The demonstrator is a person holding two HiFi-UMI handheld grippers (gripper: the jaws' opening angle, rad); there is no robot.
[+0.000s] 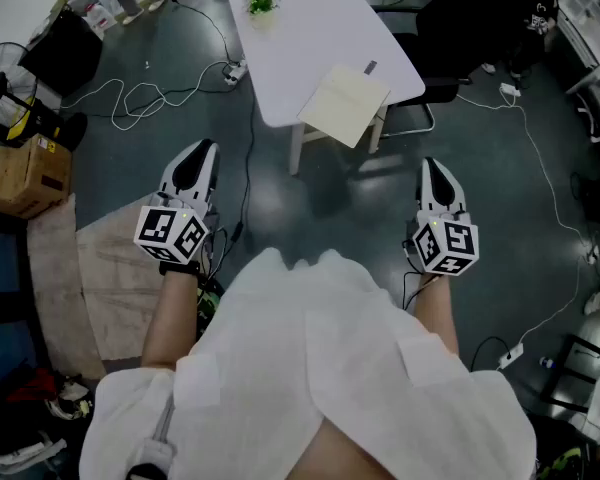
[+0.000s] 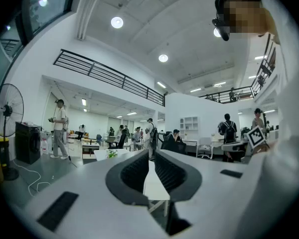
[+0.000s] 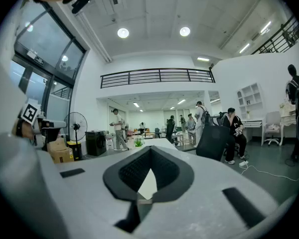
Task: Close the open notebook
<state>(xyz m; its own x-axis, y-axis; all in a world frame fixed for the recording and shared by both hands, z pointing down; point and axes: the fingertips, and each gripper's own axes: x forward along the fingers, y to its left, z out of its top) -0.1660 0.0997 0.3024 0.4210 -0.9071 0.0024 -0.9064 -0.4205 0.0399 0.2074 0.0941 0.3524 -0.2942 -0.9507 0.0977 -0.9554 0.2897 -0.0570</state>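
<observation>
The notebook (image 1: 345, 105) lies on the near end of a white table (image 1: 300, 38), showing one flat cream face, and its near corner hangs over the table edge. A small dark tab (image 1: 369, 67) sticks out at its far side. Both grippers hover over the floor, short of the table and apart from the notebook. My left gripper (image 1: 205, 150) is shut with nothing in it, its tips (image 2: 150, 152) meeting. My right gripper (image 1: 429, 164) is shut and empty as well, its pads (image 3: 150, 151) closing into a narrow V.
A small potted plant (image 1: 261, 0) stands at the table's far end. A black office chair (image 1: 450, 28) is at the table's right. Cables (image 1: 130, 98) trail over the floor on the left, near a cardboard box (image 1: 25, 176) and a floor fan (image 2: 7, 118). Several people stand far off.
</observation>
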